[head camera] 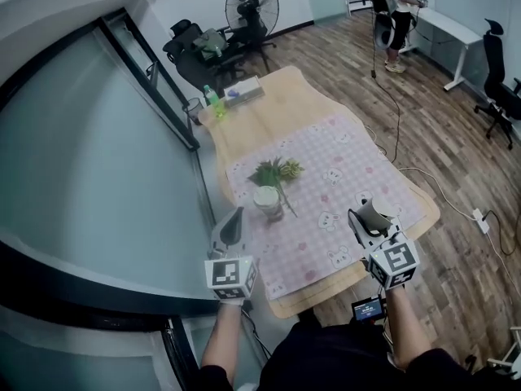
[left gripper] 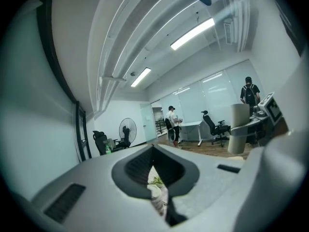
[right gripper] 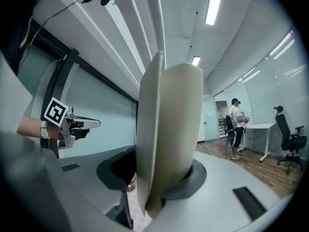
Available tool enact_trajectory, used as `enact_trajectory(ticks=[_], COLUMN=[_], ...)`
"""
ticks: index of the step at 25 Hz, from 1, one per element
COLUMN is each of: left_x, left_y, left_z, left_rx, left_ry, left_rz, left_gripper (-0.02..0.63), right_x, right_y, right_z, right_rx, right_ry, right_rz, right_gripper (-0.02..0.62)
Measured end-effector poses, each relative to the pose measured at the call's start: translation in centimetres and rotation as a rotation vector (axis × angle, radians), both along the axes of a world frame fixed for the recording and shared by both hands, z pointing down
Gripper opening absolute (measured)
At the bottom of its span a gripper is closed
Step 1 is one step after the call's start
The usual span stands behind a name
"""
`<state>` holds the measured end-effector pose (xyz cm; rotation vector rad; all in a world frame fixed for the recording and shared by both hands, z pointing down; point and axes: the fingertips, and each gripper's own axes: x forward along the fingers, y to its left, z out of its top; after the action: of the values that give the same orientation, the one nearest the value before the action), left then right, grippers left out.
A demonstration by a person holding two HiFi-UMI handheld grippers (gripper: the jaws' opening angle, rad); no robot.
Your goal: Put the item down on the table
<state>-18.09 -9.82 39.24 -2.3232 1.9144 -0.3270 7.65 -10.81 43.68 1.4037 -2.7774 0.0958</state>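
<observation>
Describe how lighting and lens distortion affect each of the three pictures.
Head view: the wide lens bends the dark window frame into an arc. Left gripper view: the ceiling light strip glares and the corners are dark. Right gripper view: the cup stands so close that it hides the middle.

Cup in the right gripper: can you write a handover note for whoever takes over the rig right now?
Left gripper: shut, empty, at the table's near left edge.
Right gripper: shut on the cup, over the near right part of the cloth.
Done: cup is in hand and over the table.
Left: lower it onto bare cloth, away from the jar of greenery, then open the gripper and withdraw.
</observation>
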Motion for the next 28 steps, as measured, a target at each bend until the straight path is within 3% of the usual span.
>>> enact_trajectory(ticks=[5,12,20,28], left_x=[-3.3,-4.9,-5.2,-7.5], left_y=[-5.1,-8.8,-10.3,-9.6], left_z=[-0.3,2.1,3.3,3.9], left_rx=[0.008,-0.003,-0.025,-0.046], left_ry=[0.029,0.085,0.081,0.064], left_rz=[0.036,-0.026,-0.059,-0.098], left_gripper=[0.0,-0.002,0.0,0.0], right_x=[-3.4,-6.2,-7.8,-10.0], right_y=[-3.8,-8.0,-11.0,-12.3], right_z=[0.1,0.9,2.7,4.3], right_rx=[-0.009,-0.015,-0.041,-0.098], right_ry=[0.008,0.024,0.045,-0.011], right_rz=[0.056,0.008,-0.044,-0.096], right_gripper=[0.166,0.165,0.165,0.166])
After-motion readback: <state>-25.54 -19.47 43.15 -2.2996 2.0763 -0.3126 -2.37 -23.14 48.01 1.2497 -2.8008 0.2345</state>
